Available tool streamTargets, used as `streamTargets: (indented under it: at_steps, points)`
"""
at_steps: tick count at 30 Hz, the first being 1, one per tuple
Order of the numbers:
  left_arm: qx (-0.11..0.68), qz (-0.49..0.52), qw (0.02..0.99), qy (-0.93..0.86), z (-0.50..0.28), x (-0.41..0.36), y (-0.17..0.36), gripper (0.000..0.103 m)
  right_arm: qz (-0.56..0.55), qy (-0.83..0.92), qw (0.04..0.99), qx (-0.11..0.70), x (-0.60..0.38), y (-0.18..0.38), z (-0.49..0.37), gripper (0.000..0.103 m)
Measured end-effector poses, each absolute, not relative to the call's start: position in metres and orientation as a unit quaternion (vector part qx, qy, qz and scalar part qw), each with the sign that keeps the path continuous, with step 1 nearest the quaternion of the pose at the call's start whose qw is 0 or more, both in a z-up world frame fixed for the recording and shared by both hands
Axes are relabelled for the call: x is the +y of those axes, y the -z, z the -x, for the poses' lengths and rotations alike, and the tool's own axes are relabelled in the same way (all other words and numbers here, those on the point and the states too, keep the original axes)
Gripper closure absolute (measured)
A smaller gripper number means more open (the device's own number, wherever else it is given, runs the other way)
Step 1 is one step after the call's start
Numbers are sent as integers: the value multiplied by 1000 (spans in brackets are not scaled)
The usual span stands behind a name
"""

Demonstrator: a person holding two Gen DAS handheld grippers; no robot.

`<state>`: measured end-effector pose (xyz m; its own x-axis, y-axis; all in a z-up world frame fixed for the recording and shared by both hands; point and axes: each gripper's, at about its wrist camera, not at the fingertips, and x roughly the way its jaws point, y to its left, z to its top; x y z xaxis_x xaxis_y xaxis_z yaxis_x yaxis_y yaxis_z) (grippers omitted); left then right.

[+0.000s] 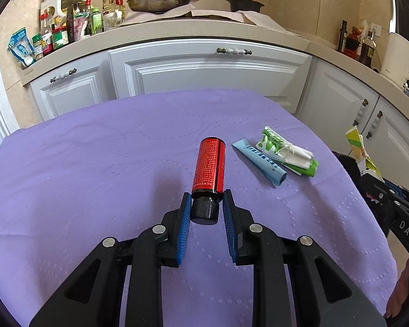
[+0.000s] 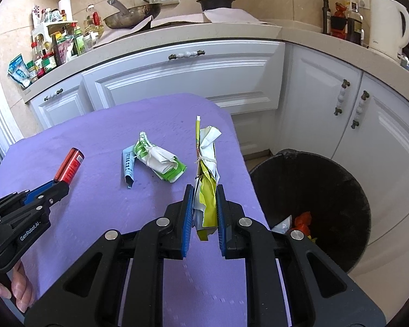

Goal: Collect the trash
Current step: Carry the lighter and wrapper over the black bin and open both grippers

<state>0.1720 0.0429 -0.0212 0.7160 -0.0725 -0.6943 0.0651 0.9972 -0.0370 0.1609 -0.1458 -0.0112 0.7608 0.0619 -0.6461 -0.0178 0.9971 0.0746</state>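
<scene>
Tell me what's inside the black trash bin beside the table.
In the black trash bin, lined with a dark bag, lie red-orange scraps and a pale wrapper. The right gripper covers the bin's near part, so the rest is unseen.

home kitchen: wok [image 1: 161, 0], kettle [image 2: 390, 21], cabinets [image 1: 204, 70].

The right gripper [image 2: 203, 199] has its jaws clamped on a tied bundle of yellow-green and white wrappers [image 2: 205, 174], which stands up out of the jaws over the purple-covered desk [image 2: 101, 212]. Left of the jaws, and beyond them, a second tied bundle [image 2: 161, 160] lies on the cloth, touching a pale blue tube [image 2: 128, 166]. Farther left, the left gripper [image 2: 51, 192] holds a red bottle [image 2: 69, 164] by its near end (a person's fingers [image 2: 19, 286] show below it). Right of the jaws, beside the desk, stands a black-lined bin [image 2: 327, 182] with scraps inside.
</scene>
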Motion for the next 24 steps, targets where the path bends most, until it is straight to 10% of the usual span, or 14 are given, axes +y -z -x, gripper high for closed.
streamTargets:
  at_steps: [24]
  points:
    - [334,-24,933,134,-140,-46,-7,79,-52,79,944,316,-226,1,-114,87]
